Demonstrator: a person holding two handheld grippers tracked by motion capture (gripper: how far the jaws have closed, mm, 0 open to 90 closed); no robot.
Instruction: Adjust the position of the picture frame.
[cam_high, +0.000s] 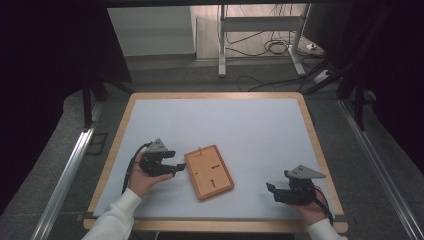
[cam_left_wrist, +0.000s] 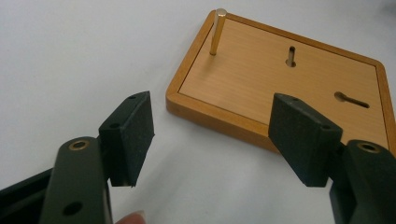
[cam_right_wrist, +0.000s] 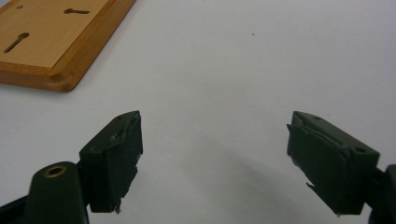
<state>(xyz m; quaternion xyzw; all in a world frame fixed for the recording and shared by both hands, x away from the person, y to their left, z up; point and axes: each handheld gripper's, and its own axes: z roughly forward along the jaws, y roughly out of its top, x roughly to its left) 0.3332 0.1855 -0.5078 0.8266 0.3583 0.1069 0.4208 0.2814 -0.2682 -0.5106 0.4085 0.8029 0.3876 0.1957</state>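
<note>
Black jaws of the left gripper (cam_left_wrist: 212, 140) stand wide and empty just short of the wooden board (cam_high: 209, 171), which lies flat mid-table on the white mat (cam_high: 250, 130). One brass pin (cam_left_wrist: 217, 31) stands upright in the board; two slots look vacant (nothing else is seated). Well apart, the right gripper (cam_right_wrist: 215, 158) also gapes, empty. Work looks barely begun.

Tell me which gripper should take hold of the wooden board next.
Left, probably. The left gripper is open right beside the wooden board, jaws facing its edge. The right gripper, also open, sits farther away across bare table.
</note>
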